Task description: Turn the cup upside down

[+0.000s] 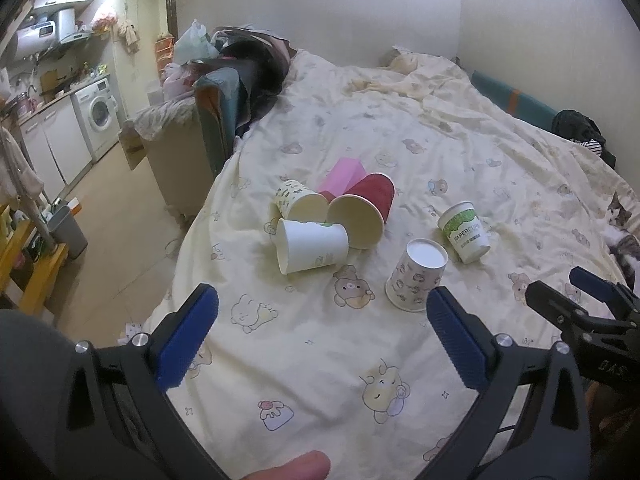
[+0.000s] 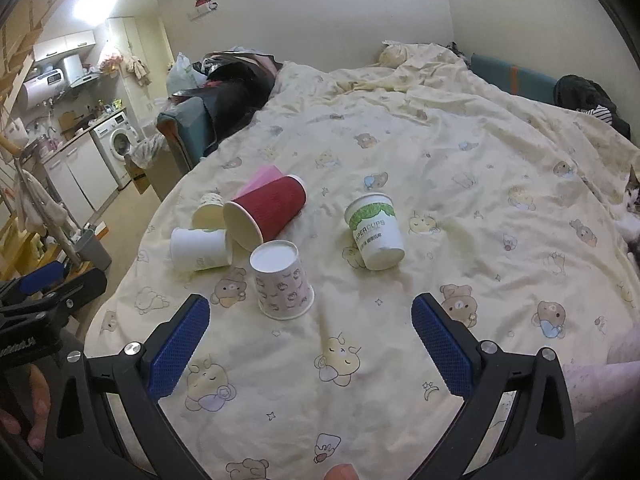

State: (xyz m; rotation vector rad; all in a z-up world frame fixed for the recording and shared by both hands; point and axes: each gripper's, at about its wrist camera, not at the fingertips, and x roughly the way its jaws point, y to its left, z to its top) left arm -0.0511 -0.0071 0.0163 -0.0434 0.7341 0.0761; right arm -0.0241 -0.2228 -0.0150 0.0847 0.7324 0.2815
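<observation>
Several paper cups lie on the bed. A bear-print cup stands upside down, base up. A green-and-white cup also stands upside down, tilted. A white cup, a red cup, a patterned cup and a pink cup lie on their sides in a cluster. My left gripper is open and empty, short of the cups. My right gripper is open and empty, just before the bear-print cup.
The bed's cream cartoon-print quilt drops off at its left edge to the floor. A sofa with piled clothes stands beyond. A cat lies at the right edge.
</observation>
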